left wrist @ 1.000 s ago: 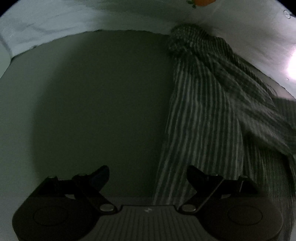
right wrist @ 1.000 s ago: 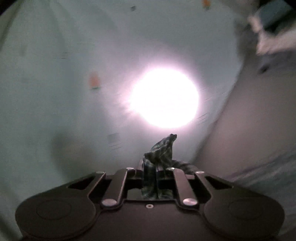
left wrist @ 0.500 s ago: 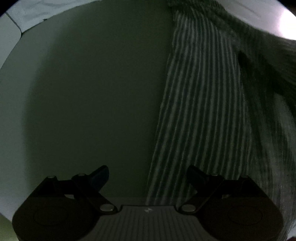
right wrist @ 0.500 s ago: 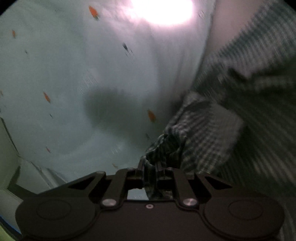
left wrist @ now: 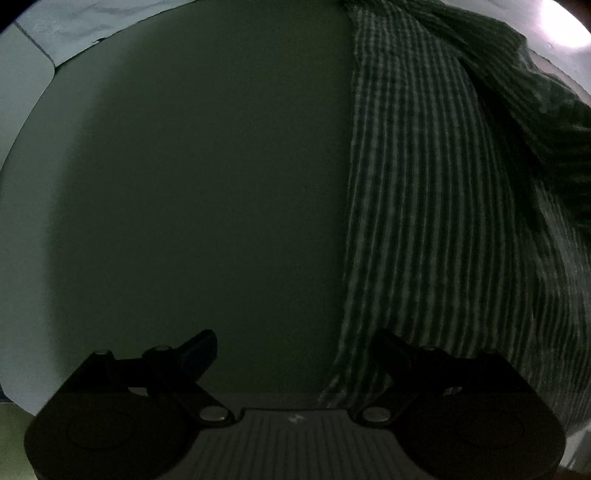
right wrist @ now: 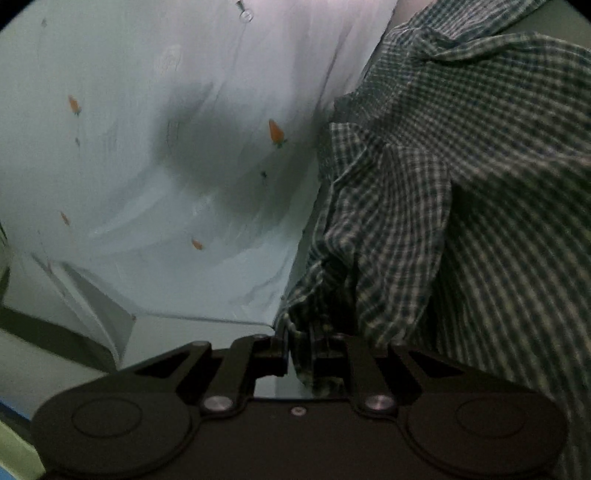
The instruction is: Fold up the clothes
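Note:
A green-and-white checked shirt (right wrist: 461,192) fills the right half of the right wrist view. Its bunched edge runs down into my right gripper (right wrist: 299,350), which is shut on the cloth. In the left wrist view the same shirt (left wrist: 424,206) lies as a striped band down the right side, over a plain dark grey-green surface (left wrist: 207,192). My left gripper (left wrist: 295,343) points steeply down over that surface, open with nothing between its fingers. Its right finger (left wrist: 391,343) is over the shirt's left edge.
A pale sheet with small orange carrot prints (right wrist: 155,122) covers the left of the right wrist view, its folded corner (right wrist: 103,314) hanging low left. The sheet's edge (left wrist: 74,26) shows top left in the left wrist view. A bright glare (left wrist: 561,22) sits top right.
The right gripper has swung round with the cloth, so the shirt now fills its right side and the glare has left the frame. The left gripper has slid along the shirt's edge, away from the sheet.

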The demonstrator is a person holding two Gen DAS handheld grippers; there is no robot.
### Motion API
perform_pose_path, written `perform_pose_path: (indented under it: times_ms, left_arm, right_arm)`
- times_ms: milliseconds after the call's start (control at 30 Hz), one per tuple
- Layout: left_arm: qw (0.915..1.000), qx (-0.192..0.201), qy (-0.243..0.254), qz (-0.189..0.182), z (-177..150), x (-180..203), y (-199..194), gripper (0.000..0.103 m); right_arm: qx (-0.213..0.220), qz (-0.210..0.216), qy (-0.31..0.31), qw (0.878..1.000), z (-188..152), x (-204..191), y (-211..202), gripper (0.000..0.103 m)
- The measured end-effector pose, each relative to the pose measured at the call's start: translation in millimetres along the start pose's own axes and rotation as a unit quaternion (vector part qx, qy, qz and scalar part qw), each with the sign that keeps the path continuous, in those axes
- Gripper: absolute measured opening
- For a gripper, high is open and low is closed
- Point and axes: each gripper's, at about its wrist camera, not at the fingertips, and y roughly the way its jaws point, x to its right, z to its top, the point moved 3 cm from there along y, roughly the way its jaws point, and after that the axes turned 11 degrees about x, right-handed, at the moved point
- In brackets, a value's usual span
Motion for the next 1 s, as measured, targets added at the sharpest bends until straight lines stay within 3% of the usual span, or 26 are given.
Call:
perform_pose_path:
  times_ms: [167,333,467,600,667,867,933,1000]
  left_arm:
    - [0.9999,-0.002,0.013,-0.006,-8.8,-11.9,-5.2,0.092]
    - [0.9997,0.0,0.022,-0.008,-16.2,-22.6,-10.3,0.093]
    - [0.9994,-0.005,0.032,-0.015,-23.0,-27.2,-12.7,0.094]
    - [0.9991,-0.009,0.035,-0.023,-24.9,-33.2,-13.6,0.095]
    - [0.9991,-0.008,0.034,-0.024,-24.1,-36.6,-14.3,0.096]
    - [0.9988,-0.009,0.038,-0.027,-21.9,-43.7,-15.7,0.096]
    - [0.9988,-0.01,0.039,-0.026,-10.9,-24.8,-12.1,0.096]
    - [0.9988,-0.011,0.04,-0.026,-10.8,-28.4,-12.6,0.096]
  right_arm:
    - [-0.022,-0.011,-0.062,0.998,-25.2,-11.3,-4.3,0.011]
    - [-0.063,-0.036,-0.152,0.986,-53.9,-24.8,-2.5,0.011]
    - [-0.084,-0.074,-0.183,0.977,-71.4,-19.6,-7.4,0.011]
    - [-0.095,-0.115,-0.188,0.971,-78.6,-9.8,-10.7,0.016]
    - [-0.094,-0.121,-0.178,0.972,-79.4,-7.1,-12.3,0.023]
    - [-0.07,-0.07,-0.143,0.985,-76.7,-14.0,-23.2,0.035]
    - [-0.065,-0.075,-0.132,0.986,-75.8,-10.7,-23.9,0.036]
    - [-0.07,-0.115,-0.133,0.982,-76.1,-2.1,-20.1,0.033]
